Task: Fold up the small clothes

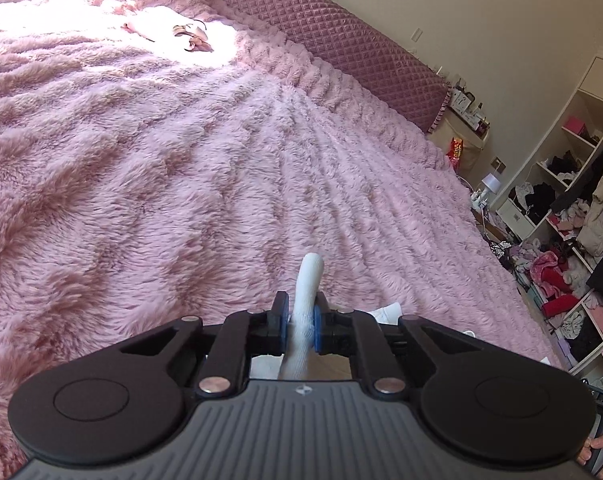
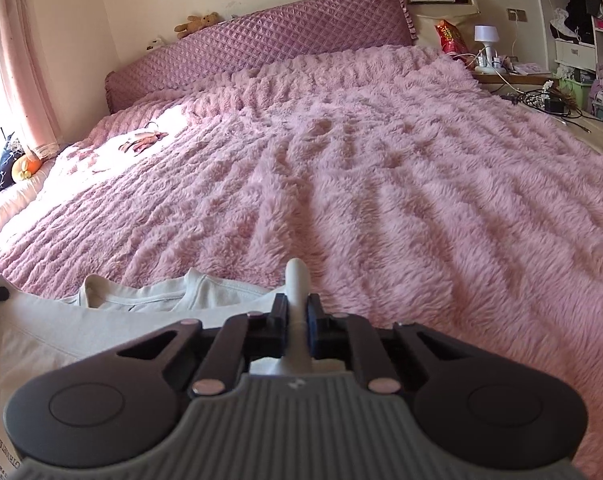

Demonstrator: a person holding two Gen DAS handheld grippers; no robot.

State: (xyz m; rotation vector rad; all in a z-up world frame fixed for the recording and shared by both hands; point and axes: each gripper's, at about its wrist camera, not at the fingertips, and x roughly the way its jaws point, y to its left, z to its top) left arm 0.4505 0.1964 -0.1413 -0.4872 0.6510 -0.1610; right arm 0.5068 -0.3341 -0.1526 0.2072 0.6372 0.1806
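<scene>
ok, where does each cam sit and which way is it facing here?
Left wrist: on the left tongs, looking along the fingers across the pink fuzzy blanket toward the quilted headboard and the shelves; tongs shut on white cloth; fingers of the person's hand at lower right.
Right wrist: on the right tongs, facing up the bed to the headboard and bedside lamp; tongs shut on the cream garment.
Shared: blanket, headboard, teddy bear, red snack bag.

Sunlit pink bed (image 2: 381,160), perhaps cluttered shelves (image 1: 573,208).
</scene>
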